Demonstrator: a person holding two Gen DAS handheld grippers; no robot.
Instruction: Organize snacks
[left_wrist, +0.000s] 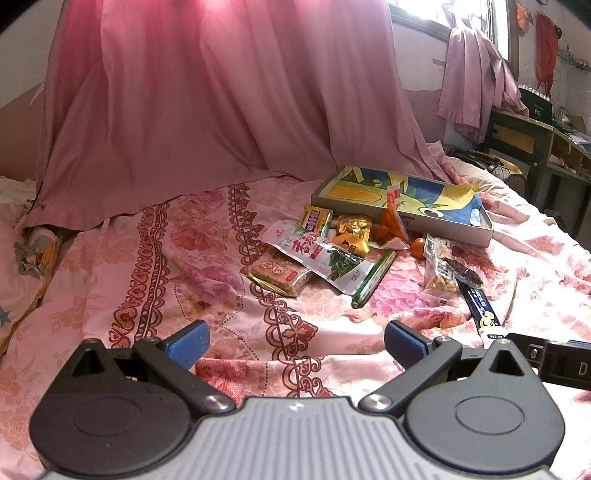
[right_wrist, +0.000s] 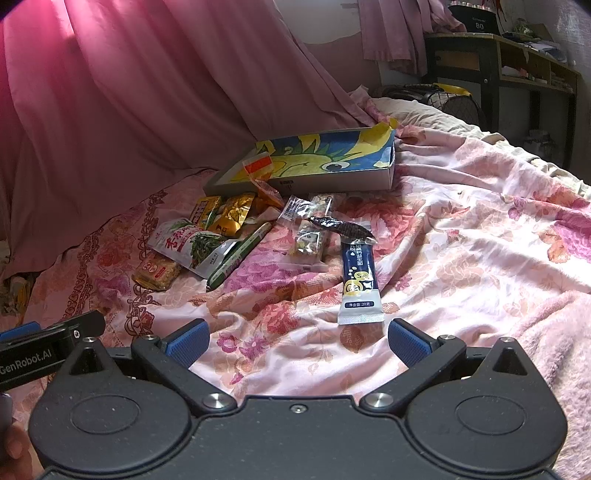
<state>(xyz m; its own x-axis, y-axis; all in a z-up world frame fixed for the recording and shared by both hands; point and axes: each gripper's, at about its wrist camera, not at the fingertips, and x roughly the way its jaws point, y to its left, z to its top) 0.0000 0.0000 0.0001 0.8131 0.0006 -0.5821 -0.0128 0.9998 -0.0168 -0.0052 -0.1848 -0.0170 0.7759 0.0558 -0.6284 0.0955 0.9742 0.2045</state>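
Note:
Several snack packets lie in a loose pile on a pink floral bedspread (left_wrist: 207, 295). Among them are a white-and-green pouch (left_wrist: 314, 254) (right_wrist: 188, 243), a tan rice cracker pack (left_wrist: 277, 275) (right_wrist: 157, 273), a green stick (left_wrist: 373, 280) (right_wrist: 240, 251), a clear nut packet (left_wrist: 439, 269) (right_wrist: 310, 236) and a dark blue sachet (left_wrist: 480, 306) (right_wrist: 358, 277). Behind them lies a shallow box (left_wrist: 454, 227) (right_wrist: 332, 181) with a blue-and-yellow cartoon print. My left gripper (left_wrist: 295, 345) and my right gripper (right_wrist: 297, 343) are both open and empty, low over the bedspread in front of the pile.
A pink curtain (left_wrist: 203, 92) hangs behind the bed. A dark wooden desk (left_wrist: 532, 144) (right_wrist: 498, 62) with shelves stands at the far right. The right gripper's body (left_wrist: 546, 358) shows at the left view's right edge.

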